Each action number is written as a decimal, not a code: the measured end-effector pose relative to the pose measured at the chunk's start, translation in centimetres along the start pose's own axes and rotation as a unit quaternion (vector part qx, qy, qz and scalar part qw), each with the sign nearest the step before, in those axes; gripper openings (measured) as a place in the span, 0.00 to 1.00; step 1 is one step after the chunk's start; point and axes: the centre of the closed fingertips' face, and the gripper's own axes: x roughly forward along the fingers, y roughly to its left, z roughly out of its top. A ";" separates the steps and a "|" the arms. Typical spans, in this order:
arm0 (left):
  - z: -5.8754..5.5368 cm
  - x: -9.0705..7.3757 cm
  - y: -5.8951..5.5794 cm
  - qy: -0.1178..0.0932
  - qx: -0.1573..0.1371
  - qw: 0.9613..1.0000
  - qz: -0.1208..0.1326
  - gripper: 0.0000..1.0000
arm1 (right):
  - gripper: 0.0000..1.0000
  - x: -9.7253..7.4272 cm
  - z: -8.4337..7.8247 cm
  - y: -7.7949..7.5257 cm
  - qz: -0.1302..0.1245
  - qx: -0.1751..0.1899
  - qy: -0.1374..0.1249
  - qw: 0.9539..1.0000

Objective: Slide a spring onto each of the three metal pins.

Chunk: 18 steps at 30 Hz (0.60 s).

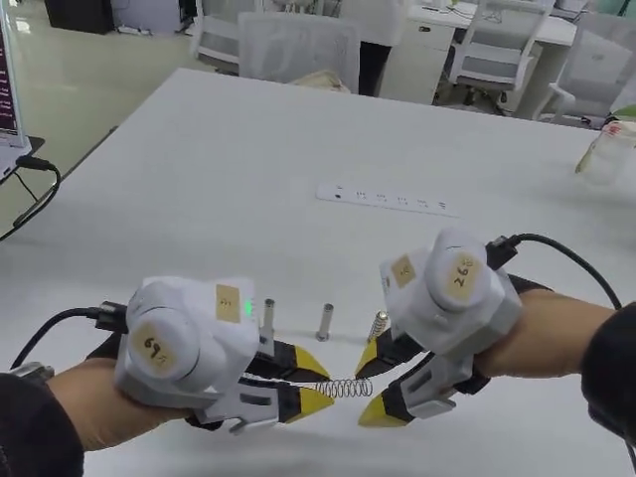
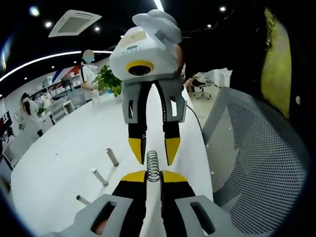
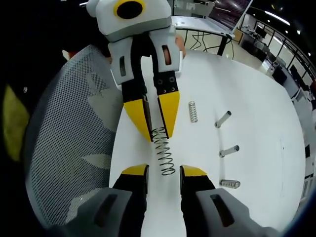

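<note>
A loose spring (image 1: 344, 388) hangs level between the two grippers, just above the white table (image 1: 248, 169). My left gripper (image 1: 320, 385) is shut on one end of it (image 3: 159, 134). The other end (image 3: 168, 168) lies between the yellow tips of my right gripper (image 3: 164, 172), which stands open around it without touching. Three metal pins stand in a row behind the grippers: a bare left pin (image 1: 267, 313), a bare middle pin (image 1: 325, 321), and a right pin (image 1: 379, 325) with a spring on it. Another loose spring (image 3: 193, 111) lies on the table.
A white power strip (image 1: 388, 199) lies further back on the table. A black cable (image 1: 35, 199) runs off the left edge, and a clear bag (image 1: 606, 154) sits at the far right. Office chairs (image 1: 298, 45) stand beyond the far edge, and a mesh chair (image 2: 247, 148) is close by.
</note>
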 end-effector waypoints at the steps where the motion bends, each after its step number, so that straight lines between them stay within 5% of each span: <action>1: 0.2 -0.1 0.0 -0.004 -0.002 1.000 0.000 0.02 | 0.22 0.1 0.1 0.1 0.002 0.003 -0.004 1.000; 18: 1.1 -0.1 0.1 -0.033 -0.022 0.999 0.000 0.02 | 0.10 -0.6 0.6 -0.1 -0.009 0.015 -0.040 0.999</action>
